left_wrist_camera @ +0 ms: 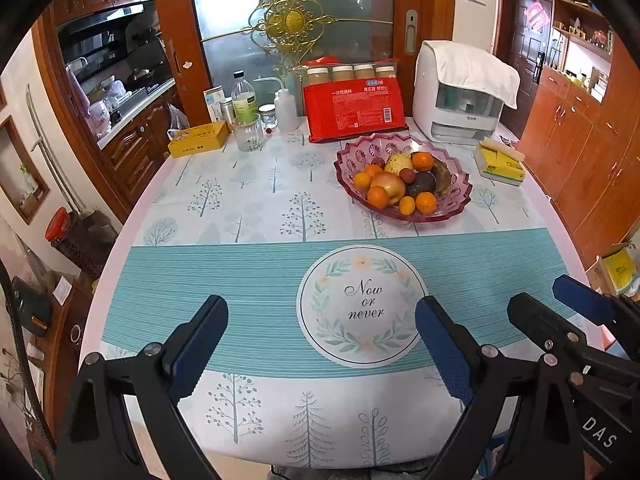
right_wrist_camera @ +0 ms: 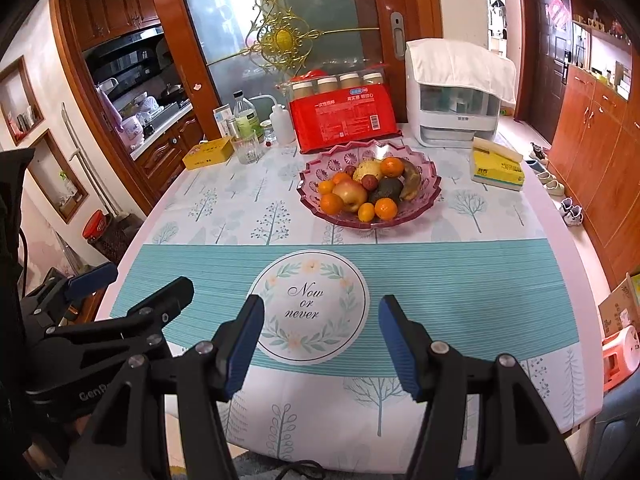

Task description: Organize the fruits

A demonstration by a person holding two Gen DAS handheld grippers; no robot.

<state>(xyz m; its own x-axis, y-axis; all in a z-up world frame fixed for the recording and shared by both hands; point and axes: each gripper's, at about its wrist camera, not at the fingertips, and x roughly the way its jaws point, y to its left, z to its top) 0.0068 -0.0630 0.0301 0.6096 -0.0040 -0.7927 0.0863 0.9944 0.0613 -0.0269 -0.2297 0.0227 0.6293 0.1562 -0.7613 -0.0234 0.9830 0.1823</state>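
Note:
A pink glass fruit bowl [left_wrist_camera: 456, 204] stands on the far right part of the table; it also shows in the right wrist view [right_wrist_camera: 320, 168]. It holds several oranges, an apple [left_wrist_camera: 390, 186], a pear, a dark avocado [left_wrist_camera: 422, 184] and a browned banana [left_wrist_camera: 442, 176]. My left gripper [left_wrist_camera: 320, 344] is open and empty above the near edge of the table. My right gripper [right_wrist_camera: 320, 344] is open and empty beside it, and shows at the right of the left wrist view [left_wrist_camera: 560, 304]. Both are well short of the bowl.
A red package [left_wrist_camera: 354, 110], a white appliance [left_wrist_camera: 460, 96], a yellow tissue pack [left_wrist_camera: 500, 162], a yellow box [left_wrist_camera: 198, 140], a glass [left_wrist_camera: 249, 134] and bottles [left_wrist_camera: 243, 98] line the table's far side. The tablecloth [left_wrist_camera: 240, 280] covers the table.

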